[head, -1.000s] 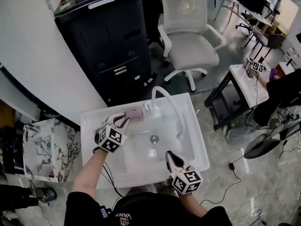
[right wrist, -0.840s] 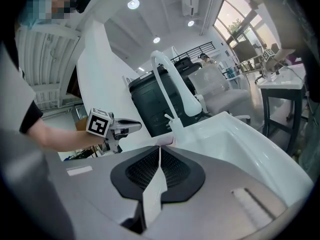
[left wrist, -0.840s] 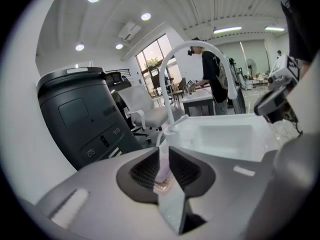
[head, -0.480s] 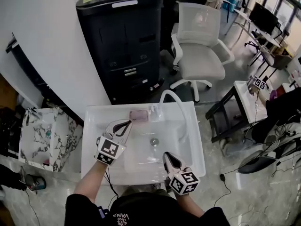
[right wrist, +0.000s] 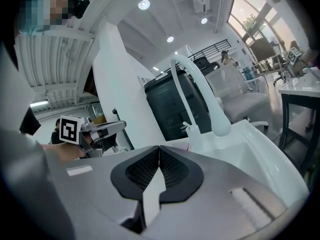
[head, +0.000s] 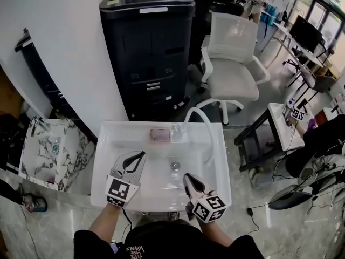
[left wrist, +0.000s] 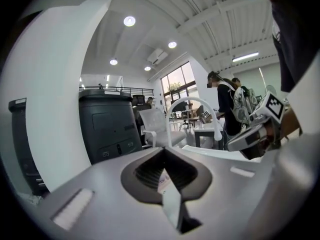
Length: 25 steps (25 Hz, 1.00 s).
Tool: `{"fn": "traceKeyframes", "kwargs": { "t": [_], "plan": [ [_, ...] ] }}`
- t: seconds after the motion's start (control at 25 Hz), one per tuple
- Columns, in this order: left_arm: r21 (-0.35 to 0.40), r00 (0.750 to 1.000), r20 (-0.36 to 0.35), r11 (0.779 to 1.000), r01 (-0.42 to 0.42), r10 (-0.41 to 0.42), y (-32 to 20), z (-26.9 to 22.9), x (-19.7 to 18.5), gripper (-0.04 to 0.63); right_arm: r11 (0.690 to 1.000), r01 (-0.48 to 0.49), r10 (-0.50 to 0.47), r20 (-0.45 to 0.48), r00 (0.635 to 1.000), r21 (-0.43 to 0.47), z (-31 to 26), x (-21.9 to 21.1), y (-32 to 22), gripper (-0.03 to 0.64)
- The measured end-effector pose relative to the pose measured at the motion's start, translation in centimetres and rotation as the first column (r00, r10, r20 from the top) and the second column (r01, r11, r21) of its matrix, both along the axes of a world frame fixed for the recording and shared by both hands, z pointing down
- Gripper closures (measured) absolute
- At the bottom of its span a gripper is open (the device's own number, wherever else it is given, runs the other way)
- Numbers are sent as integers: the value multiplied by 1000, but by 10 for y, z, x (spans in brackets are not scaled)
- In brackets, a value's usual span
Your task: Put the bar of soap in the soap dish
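A pink bar of soap (head: 159,135) lies in the soap dish on the back rim of the white sink (head: 108,144), just left of the curved white tap (head: 200,124). My left gripper (head: 141,154) hovers over the left part of the basin, a short way in front of the soap, its jaws shut with nothing between them. My right gripper (head: 187,176) is over the basin's front right, also shut and empty. In the left gripper view the jaws (left wrist: 163,151) meet, and the same holds in the right gripper view (right wrist: 159,148), where the tap (right wrist: 200,94) rises ahead.
A black cabinet (head: 148,47) stands behind the sink, a white office chair (head: 232,69) to its right. A marbled box (head: 46,155) sits left of the sink and a dark-framed stand (head: 272,134) to the right. People stand far back in the room (left wrist: 225,109).
The left gripper has let go of the soap, drawn back from the dish toward the sink's front and shut. The right gripper rose slightly. The head view has tilted up.
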<state>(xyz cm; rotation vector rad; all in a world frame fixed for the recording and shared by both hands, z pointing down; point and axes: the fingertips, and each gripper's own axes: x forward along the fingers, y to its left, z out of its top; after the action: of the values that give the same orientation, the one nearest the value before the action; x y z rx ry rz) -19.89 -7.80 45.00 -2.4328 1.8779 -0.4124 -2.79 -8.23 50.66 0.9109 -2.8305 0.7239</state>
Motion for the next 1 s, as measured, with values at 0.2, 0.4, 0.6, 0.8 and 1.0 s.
{"fn": "traceKeyframes", "kwargs": {
  "t": [0.2, 0.4, 0.6, 0.8, 1.0],
  "plan": [
    [28, 998, -3, 998, 57, -57, 25, -6, 5, 543, 999, 38, -38, -10, 999, 10, -6, -3, -2, 615],
    [29, 994, -41, 994, 105, -104, 46, -5, 10, 543, 997, 69, -69, -19, 997, 21, -8, -5, -1, 615],
    [19, 987, -60, 989, 150, -148, 63, 0, 12, 543, 995, 99, -98, -30, 995, 21, -7, -6, 0, 615],
    [11, 975, -88, 979, 205, -204, 79, 8, 11, 543, 992, 123, -122, -41, 992, 25, -5, -6, 0, 615],
    [-13, 961, -108, 967, 255, -254, 91, 14, 10, 543, 990, 139, -138, -43, 990, 35, -5, -6, -3, 615]
  ]
}}
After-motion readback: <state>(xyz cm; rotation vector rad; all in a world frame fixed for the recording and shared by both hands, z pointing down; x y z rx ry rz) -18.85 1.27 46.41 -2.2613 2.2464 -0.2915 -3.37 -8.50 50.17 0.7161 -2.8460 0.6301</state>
